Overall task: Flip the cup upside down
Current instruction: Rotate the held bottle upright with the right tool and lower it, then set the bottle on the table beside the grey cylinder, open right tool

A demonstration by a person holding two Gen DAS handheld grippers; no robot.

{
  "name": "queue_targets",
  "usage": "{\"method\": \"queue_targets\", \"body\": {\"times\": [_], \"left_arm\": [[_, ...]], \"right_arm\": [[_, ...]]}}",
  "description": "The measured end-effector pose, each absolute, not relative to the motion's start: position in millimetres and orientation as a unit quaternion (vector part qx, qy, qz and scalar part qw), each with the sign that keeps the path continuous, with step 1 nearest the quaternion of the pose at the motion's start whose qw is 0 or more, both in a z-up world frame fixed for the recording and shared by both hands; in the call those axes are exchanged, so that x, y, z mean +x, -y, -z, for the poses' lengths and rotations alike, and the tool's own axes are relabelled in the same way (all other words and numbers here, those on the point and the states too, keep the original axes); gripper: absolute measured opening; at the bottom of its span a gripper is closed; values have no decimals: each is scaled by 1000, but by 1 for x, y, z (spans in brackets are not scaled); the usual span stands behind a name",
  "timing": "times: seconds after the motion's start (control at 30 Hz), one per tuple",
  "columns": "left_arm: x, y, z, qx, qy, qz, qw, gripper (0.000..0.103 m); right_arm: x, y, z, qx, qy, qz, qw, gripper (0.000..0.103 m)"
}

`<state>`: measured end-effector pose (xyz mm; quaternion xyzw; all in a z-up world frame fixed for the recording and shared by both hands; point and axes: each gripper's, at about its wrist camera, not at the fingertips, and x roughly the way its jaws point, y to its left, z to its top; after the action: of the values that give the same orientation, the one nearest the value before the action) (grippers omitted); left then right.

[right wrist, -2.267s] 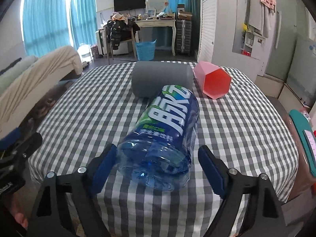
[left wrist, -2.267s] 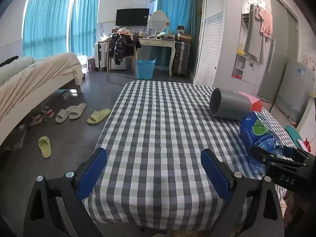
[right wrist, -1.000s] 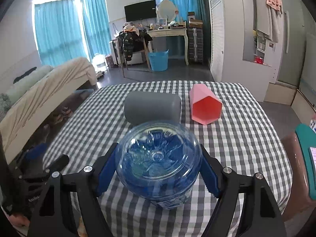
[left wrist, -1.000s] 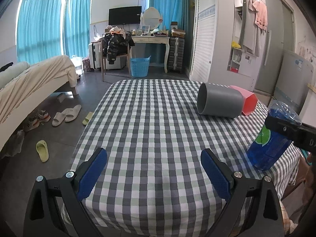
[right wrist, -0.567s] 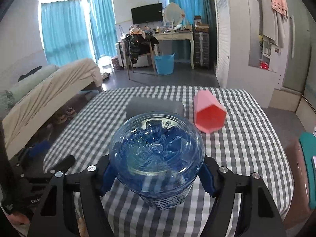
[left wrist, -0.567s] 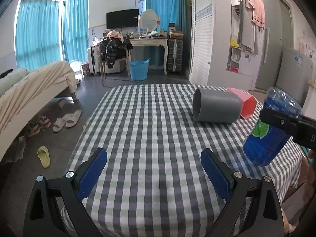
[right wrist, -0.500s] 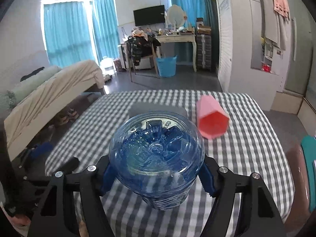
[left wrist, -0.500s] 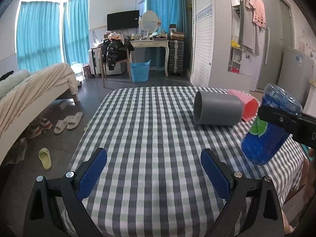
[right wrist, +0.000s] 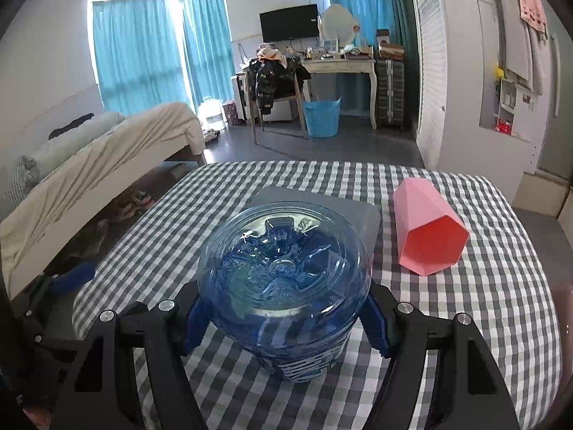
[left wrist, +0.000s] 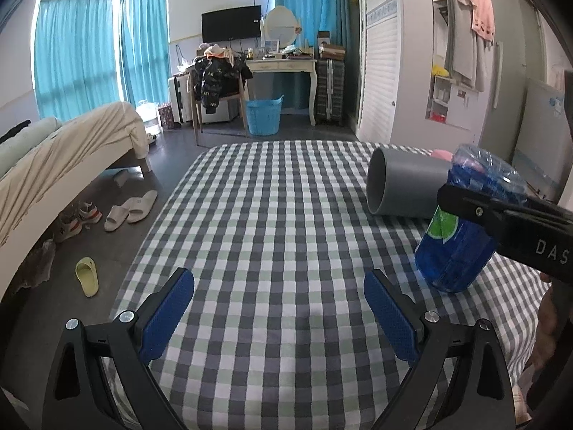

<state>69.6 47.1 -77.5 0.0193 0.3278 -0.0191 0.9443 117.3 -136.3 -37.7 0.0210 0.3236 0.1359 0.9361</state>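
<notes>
Altogether three cups show on the checked tablecloth (left wrist: 272,215): one blue transparent cup (right wrist: 283,279), one grey cup (left wrist: 404,190) and one pink cup (right wrist: 426,236). The right gripper (right wrist: 283,322) clamps the blue cup with both blue pads against its sides, base turned up toward the camera, near the table's near right edge; white lettering on its side is too cropped to read, and a green patch shows in the left view. The grey and pink cups lie on their sides just behind it. The left gripper (left wrist: 279,311) hangs spread wide over bare cloth, holding nothing. The right gripper's body reads "DAS".
</notes>
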Motion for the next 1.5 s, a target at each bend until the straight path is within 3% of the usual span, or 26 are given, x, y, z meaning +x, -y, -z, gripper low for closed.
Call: {"method": "queue_targets", "body": {"times": [0.37,0.4,0.47,0.73,1.07,1.5], "left_arm": [[61,-41,76,24,-328,23,944,98],[60,-40,75,24,-327,22,944,98],[56,-39,72,25,-325,22,945,98],[28,-26,37,7,-270,41,962,98],[3,8,13,23,-215,36,976,99],[-6,20,25,28,-228,18,973,99]], "right_arm": [[120,132,38,11,-336,-133,932,71],[121,132,37,10,-339,-130,932,73],[119,132,30,9,-332,-117,936,94],[72,154,-37,25,-236,-131,962,103],[20,204,-34,21,-211,-66,975,103],[-2,234,14,36,-254,-55,965,103]]}}
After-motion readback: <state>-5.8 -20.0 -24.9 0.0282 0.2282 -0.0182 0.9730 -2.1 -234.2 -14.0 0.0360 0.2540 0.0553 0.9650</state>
